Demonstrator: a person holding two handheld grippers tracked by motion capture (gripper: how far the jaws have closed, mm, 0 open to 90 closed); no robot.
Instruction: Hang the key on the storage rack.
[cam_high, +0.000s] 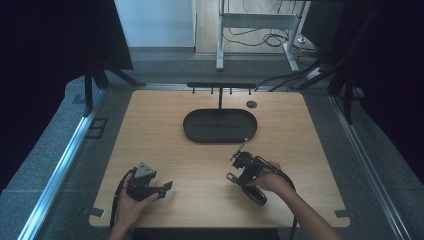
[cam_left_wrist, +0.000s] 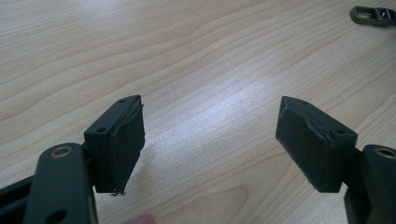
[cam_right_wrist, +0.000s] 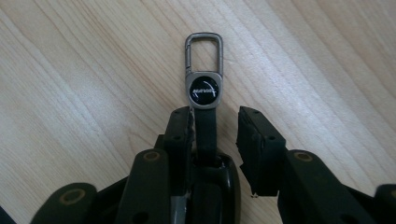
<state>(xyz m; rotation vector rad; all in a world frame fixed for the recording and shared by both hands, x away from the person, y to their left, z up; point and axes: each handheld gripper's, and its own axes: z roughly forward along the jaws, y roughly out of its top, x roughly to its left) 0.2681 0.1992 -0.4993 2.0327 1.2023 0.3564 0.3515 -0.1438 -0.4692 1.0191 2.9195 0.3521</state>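
Note:
A keychain (cam_right_wrist: 204, 88) lies flat on the wooden table (cam_high: 200, 165): a grey metal snap clip, a round black badge and a dark strap that runs to a dark fob. My right gripper (cam_right_wrist: 215, 123) is open around the strap. Its left pad touches the strap, while the right pad stands a little apart. From above, the right gripper (cam_high: 242, 181) sits low over the keychain (cam_high: 232, 177) at the front right. My left gripper (cam_left_wrist: 210, 126) is wide open over bare wood, holding nothing. In the high view the left gripper (cam_high: 165, 190) is at the front left.
A black oval tray (cam_high: 192, 131) rests at the back middle of the table, with a black rack of hooks (cam_high: 220, 86) standing behind it. A small round grommet (cam_high: 251, 104) sits near the back right. The keychain's clip (cam_left_wrist: 373, 16) shows far off in the left gripper view.

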